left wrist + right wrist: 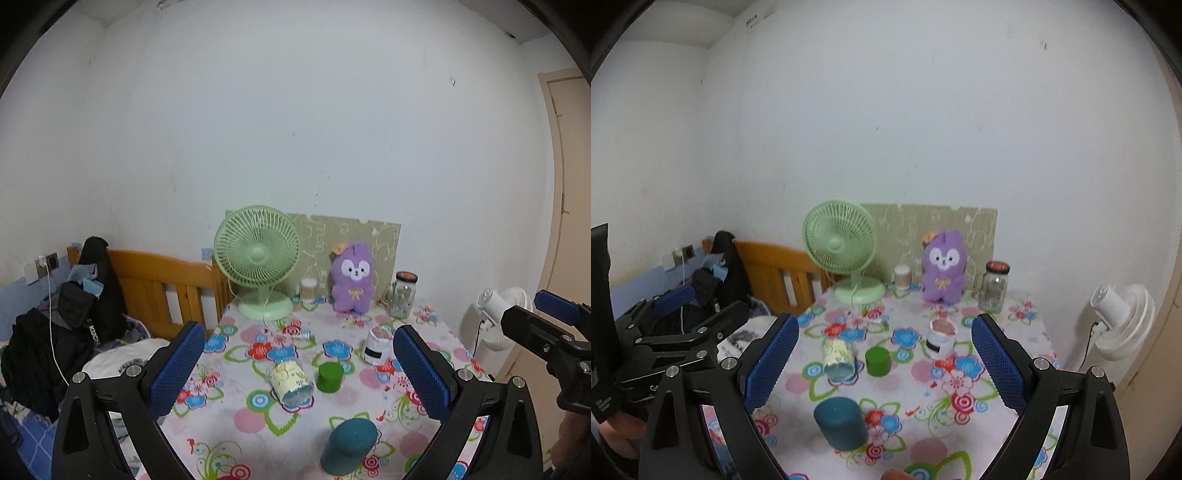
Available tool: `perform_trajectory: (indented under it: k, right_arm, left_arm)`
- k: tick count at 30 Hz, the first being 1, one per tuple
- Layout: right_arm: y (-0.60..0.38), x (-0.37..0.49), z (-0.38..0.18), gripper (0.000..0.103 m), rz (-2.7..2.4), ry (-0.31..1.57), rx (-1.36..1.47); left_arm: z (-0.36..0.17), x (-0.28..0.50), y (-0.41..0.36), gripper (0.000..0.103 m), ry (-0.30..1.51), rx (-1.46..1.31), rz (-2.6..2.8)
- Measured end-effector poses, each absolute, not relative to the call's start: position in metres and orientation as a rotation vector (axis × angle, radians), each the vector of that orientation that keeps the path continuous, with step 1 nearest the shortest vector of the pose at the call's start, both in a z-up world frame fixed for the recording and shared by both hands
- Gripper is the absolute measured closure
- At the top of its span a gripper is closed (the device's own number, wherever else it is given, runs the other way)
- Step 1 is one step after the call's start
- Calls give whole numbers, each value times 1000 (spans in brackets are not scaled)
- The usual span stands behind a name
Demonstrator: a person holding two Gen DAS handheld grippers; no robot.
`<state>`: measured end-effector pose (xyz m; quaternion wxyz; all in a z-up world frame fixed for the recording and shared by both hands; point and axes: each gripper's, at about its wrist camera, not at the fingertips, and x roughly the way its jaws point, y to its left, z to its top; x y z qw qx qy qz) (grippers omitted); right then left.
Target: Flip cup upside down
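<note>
A dark teal cup (pixel 349 445) stands bottom up on the floral tablecloth (pixel 240 413), near the front edge; it also shows in the right wrist view (pixel 840 422). My left gripper (pixel 299 373) is open and empty, held above and behind the cup. My right gripper (pixel 884 363) is open and empty too, with the cup low between its fingers. Each gripper shows at the edge of the other's view.
A clear glass with a printed band (pixel 290 380) lies on its side mid-table, beside a small green cup (pixel 330 376) and a white cup (pixel 376 345). At the back stand a green fan (pixel 258 258), a purple plush (pixel 352 277) and a glass jar (pixel 402 295). A bed is at the left.
</note>
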<state>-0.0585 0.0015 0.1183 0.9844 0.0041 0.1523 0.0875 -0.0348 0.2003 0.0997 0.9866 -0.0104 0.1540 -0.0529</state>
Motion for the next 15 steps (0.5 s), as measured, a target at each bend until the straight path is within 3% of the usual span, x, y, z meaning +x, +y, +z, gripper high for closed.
perform_trajectory:
  k: [15]
  right_arm:
    - [5,-55,115,3,179,299,17]
  left_arm:
    - [98,-32,203,0,301,-23,-98]
